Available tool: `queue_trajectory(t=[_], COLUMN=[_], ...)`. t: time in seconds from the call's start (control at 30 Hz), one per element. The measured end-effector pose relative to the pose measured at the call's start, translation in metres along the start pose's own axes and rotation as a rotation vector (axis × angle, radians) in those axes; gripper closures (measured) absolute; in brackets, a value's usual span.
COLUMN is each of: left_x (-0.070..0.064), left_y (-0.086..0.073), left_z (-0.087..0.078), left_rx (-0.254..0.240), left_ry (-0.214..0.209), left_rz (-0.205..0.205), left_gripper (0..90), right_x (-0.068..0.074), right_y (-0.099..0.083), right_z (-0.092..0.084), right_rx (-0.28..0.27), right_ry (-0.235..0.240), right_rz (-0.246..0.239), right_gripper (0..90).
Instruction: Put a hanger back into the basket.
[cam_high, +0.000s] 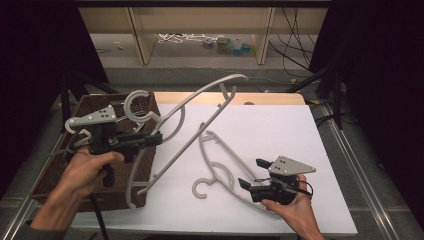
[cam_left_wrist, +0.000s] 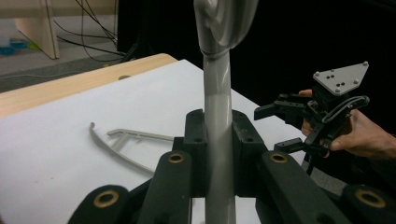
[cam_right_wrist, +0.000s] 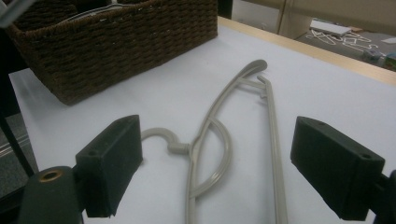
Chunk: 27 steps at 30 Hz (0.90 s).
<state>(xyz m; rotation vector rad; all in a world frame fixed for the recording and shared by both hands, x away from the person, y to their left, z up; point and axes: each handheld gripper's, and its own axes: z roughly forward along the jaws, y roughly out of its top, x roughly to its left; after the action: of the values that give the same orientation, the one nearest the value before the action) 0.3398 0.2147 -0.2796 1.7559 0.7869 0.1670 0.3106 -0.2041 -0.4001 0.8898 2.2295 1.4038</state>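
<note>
The left tool (cam_high: 159, 137) is clamped on the neck of a grey hanger (cam_high: 200, 107), just under its hook, and holds it lifted and tilted over the white worktop (cam_high: 280, 130). In the left gripper view the 2 black jaws press on either side of the grey stem (cam_left_wrist: 218, 121); the hook above is cut off by the top edge and blurred, and the stem runs out of the bottom edge. In the high view one end of the held hanger's arm drops in front of the wicker basket (cam_high: 60, 165), and its straight bar slants down to the sheet, though contact there is hard to make out.

The left hand (cam_high: 87, 170) covers most of that tool's handle, and the basket's inside is largely hidden behind hand and tool.

A second hanger (cam_high: 220, 170) lies flat on the worktop, hook toward the person. Its lower arm passes behind the right tool (cam_high: 252, 173), whose jaws stand apart and hold nothing. In the right gripper view that hanger (cam_right_wrist: 219, 140) lies between and beyond the 2 open pads (cam_right_wrist: 112, 163), not touching them; its near end is cut off at the bottom edge. The right hand (cam_high: 295, 205) is cut by the frame's bottom.
</note>
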Motion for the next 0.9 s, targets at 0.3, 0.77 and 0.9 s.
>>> queue_trajectory(t=[0.3, 0.77, 0.9], left_x=[0.028, 0.082, 0.092], left_y=[0.013, 0.008, 0.006], left_z=[-0.031, -0.054, -0.058], left_rx=[-0.02, -0.006, 0.002], left_ry=[0.116, 0.281, 0.318], left_rz=[-0.001, -0.015, -0.009], left_gripper=[79.3, 79.3, 79.3], right_x=[-0.001, -0.001, -0.002], right_y=[0.0, -0.001, -0.001], right_z=[0.0, 0.001, 0.001], right_rx=[0.007, -0.003, -0.006], right_ry=[0.006, 0.003, 0.01], right_rz=[-0.002, 0.0, 0.002], right_gripper=[17.7, 17.1, 17.1])
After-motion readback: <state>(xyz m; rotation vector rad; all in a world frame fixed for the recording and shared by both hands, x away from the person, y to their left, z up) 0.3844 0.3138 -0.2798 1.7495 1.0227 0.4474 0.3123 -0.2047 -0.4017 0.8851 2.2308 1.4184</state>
